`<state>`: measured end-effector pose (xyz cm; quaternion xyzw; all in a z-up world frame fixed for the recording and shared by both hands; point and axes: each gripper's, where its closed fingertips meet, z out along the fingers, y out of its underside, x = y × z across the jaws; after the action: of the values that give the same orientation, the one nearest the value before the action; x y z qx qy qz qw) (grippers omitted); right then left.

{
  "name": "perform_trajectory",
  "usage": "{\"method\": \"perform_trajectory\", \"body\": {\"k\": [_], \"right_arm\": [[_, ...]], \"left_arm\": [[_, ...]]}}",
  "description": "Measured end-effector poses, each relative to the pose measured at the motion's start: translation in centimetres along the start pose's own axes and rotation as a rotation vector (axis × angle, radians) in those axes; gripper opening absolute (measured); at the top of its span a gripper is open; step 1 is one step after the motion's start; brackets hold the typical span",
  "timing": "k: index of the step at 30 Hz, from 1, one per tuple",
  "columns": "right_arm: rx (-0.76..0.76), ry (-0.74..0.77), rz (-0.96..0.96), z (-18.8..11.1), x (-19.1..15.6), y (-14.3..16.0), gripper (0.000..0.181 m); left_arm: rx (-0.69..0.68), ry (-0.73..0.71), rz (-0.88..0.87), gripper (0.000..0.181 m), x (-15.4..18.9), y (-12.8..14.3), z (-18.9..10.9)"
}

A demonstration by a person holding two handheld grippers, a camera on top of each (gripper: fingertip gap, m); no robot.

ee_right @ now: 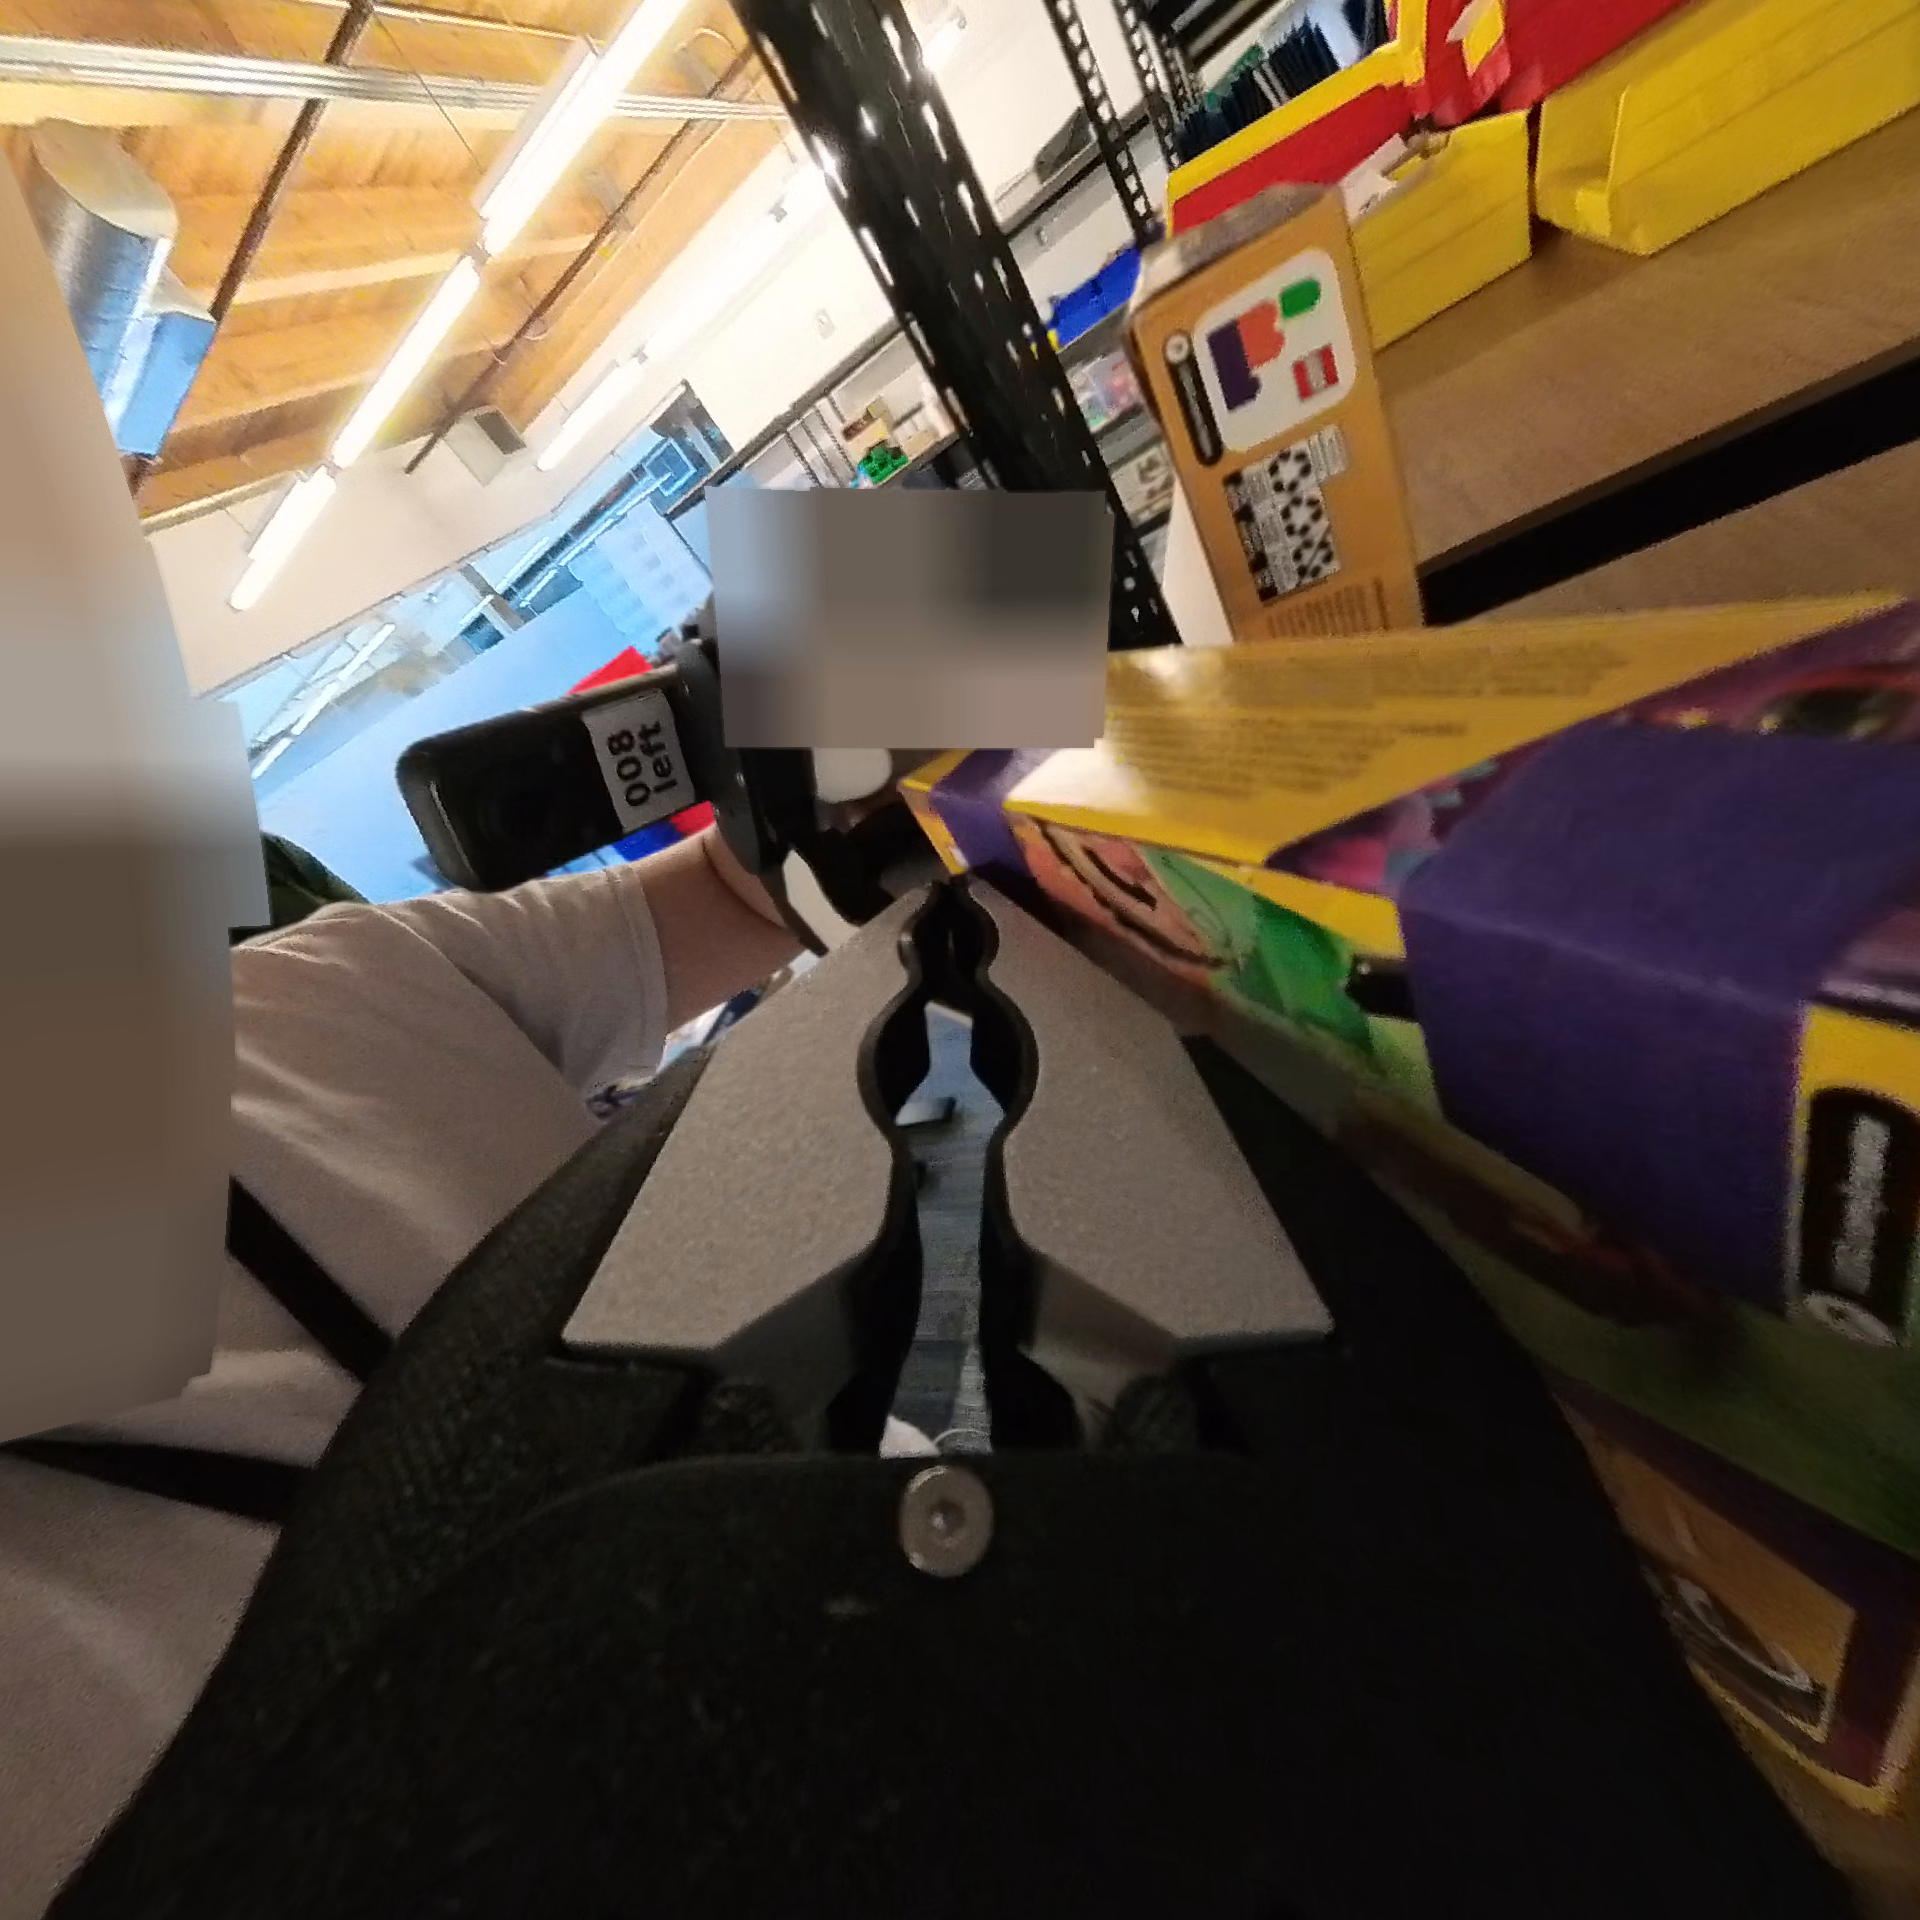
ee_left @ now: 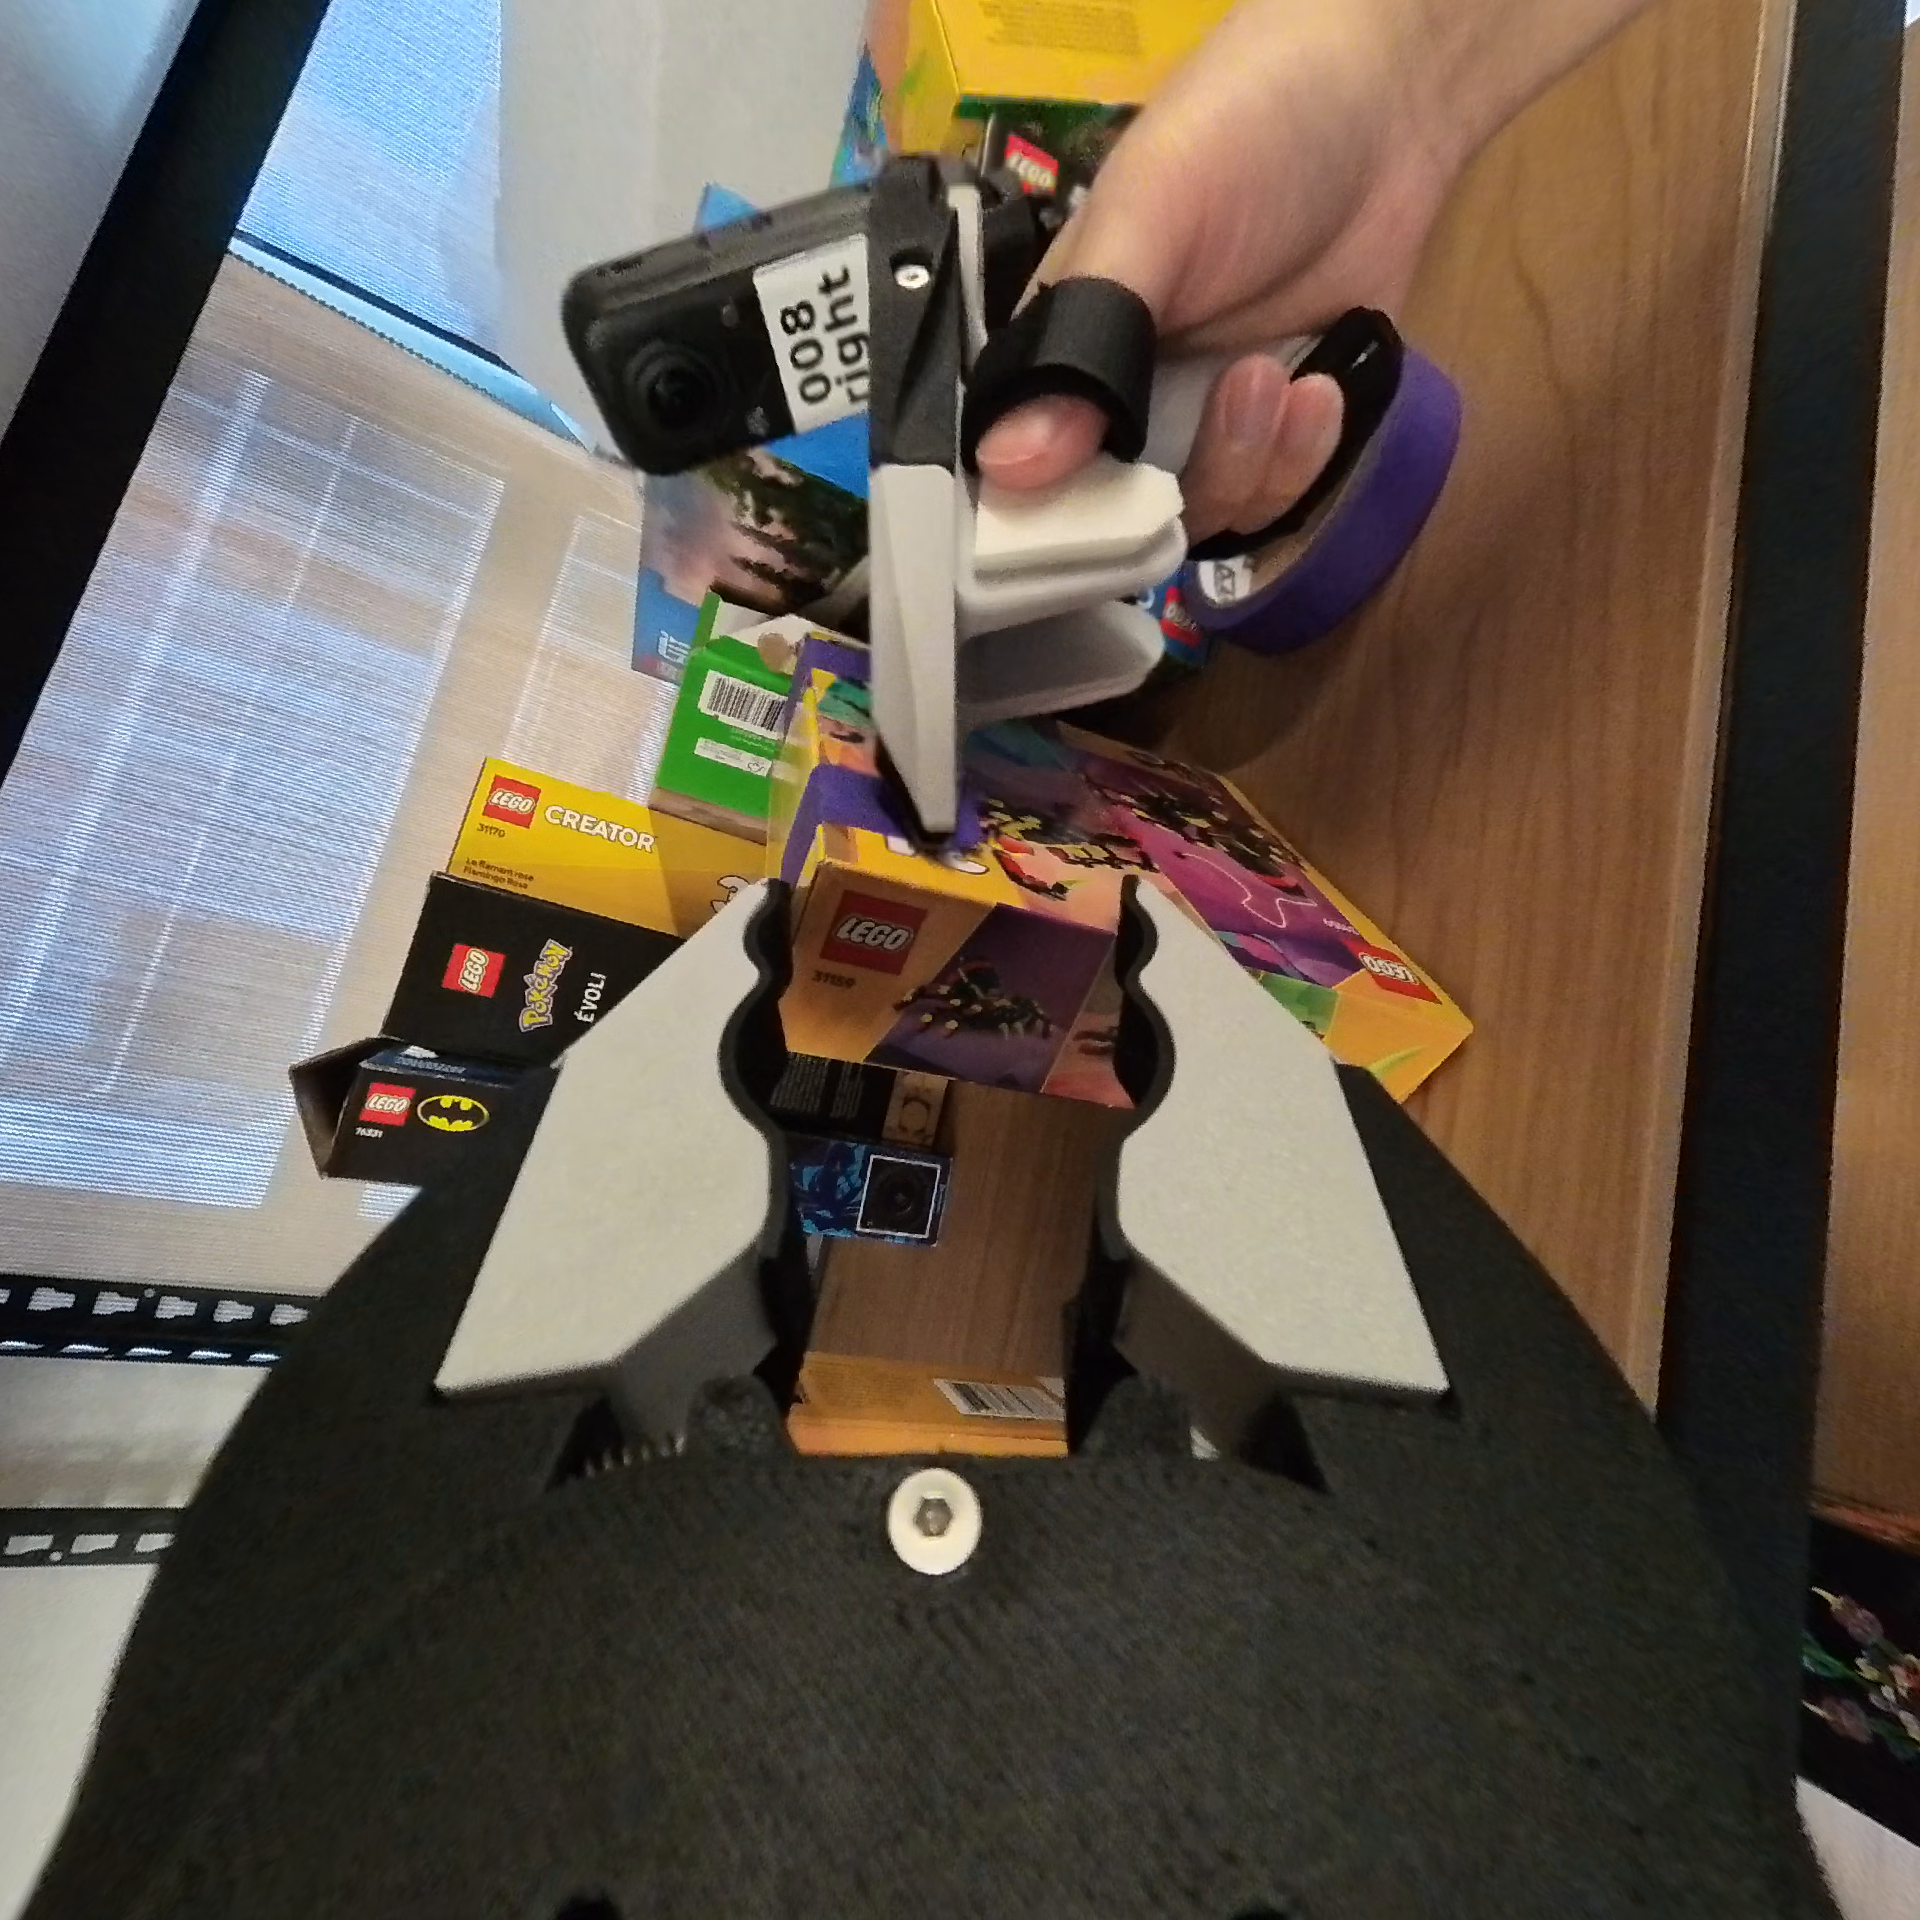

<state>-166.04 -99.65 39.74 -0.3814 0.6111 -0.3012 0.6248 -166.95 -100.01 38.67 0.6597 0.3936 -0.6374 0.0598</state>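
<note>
My left gripper (ee_left: 948,925) is shut on the end of a yellow and purple toy box (ee_left: 935,987), with one finger on each side face. A strip of purple tape (ee_left: 831,800) lies over the box's top edge. My right gripper (ee_left: 935,826) is shut, with its tips pressed down on that tape. The hand (ee_left: 1247,208) holding it also carries a purple tape roll (ee_left: 1382,499). In the right wrist view my right gripper (ee_right: 951,909) is shut beside the box (ee_right: 1351,727). A tape strip (ee_right: 1610,987) wraps the box's edge. The left gripper's camera (ee_right: 551,790) shows beyond it.
Several toy boxes lie on the wooden shelf (ee_left: 1558,831): two black ones (ee_left: 520,977) (ee_left: 416,1112), a yellow one (ee_left: 582,831) and a green one (ee_left: 727,727). A black rack post (ee_left: 1745,727) stands at the right. A tan box (ee_right: 1278,436) stands upright; a person's sleeve (ee_right: 416,1018) is at the left. The tips of both grippers are at nearly the same place.
</note>
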Motion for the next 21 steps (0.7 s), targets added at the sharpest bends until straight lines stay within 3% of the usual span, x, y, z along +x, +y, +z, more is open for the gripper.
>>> {"method": "perform_trajectory", "body": {"k": [4,8,13,18,21], "right_arm": [[-0.039,0.014,0.046,-0.2,1.3,1.8,0.0],[0.062,-0.144,0.019,-1.0,-1.8,0.0,0.0],[0.04,-0.039,-0.023,-1.4,-0.2,-1.1,0.0],[-0.025,0.031,0.01,-1.7,2.1,1.7,0.0],[0.09,-0.106,0.013,-2.0,-0.5,-0.3,0.0]], "left_arm": [[-0.004,-0.008,-0.001,0.062,-0.1,0.3,0.0],[0.026,-0.001,0.003,0.058,0.1,-0.5,0.0],[0.015,-0.001,0.018,0.06,0.1,-0.3,0.2],[0.014,-0.003,-0.009,0.062,-0.1,0.1,0.3],[0.037,0.007,-0.02,0.06,0.1,-0.5,0.3]]}}
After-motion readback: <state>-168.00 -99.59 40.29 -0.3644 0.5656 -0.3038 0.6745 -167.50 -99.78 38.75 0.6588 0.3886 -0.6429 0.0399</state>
